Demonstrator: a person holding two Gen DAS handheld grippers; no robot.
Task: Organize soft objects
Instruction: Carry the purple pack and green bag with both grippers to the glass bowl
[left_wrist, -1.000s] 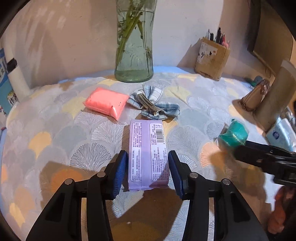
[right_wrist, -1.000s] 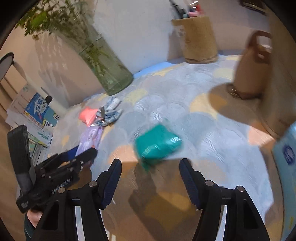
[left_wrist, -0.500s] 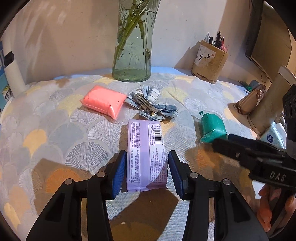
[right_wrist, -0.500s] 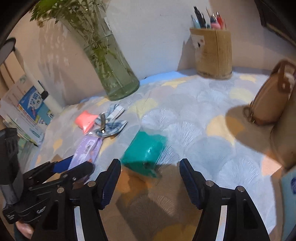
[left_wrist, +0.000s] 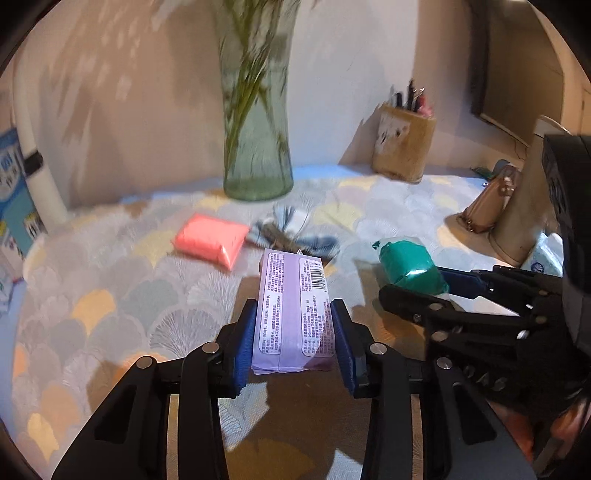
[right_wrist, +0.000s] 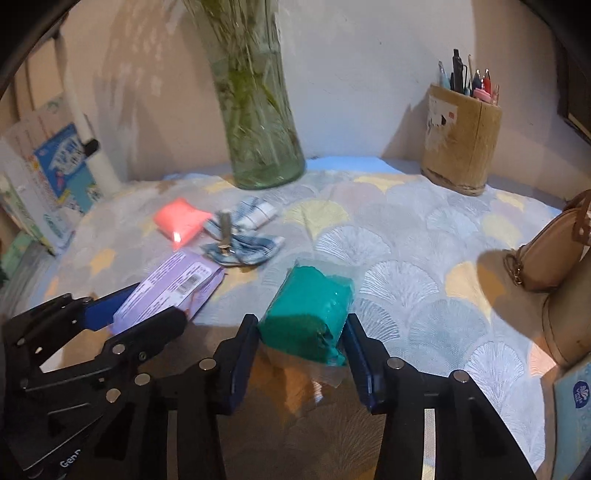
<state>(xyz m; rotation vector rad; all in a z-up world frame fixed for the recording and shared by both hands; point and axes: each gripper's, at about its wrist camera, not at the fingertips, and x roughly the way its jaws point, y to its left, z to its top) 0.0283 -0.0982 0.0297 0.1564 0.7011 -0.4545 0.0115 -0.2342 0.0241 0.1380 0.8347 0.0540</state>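
A purple tissue pack (left_wrist: 291, 295) sits between the blue pads of my left gripper (left_wrist: 295, 343). The jaws are closing and the pads press its long sides; its far end tilts up off the cloth. My right gripper (right_wrist: 301, 350) is closing too, its pads against both sides of a green soft pack (right_wrist: 306, 310). In the right wrist view the left gripper (right_wrist: 129, 317) with the purple pack (right_wrist: 173, 288) lies at the lower left. Behind them lie a pink soft pack (left_wrist: 210, 240) and a plaid bow hair clip (left_wrist: 291, 236).
A glass vase (left_wrist: 255, 147) with stems stands at the back by the wall. At the back right is a pen holder (right_wrist: 461, 147), and a tan bag (right_wrist: 554, 258) leans at the right. Books (right_wrist: 62, 166) stand at the left edge. A patterned tablecloth (right_wrist: 406, 240) covers the table.
Both grippers have narrowed onto their packs. The right gripper moved in around the green pack. The purple pack's far end has come up off the cloth.
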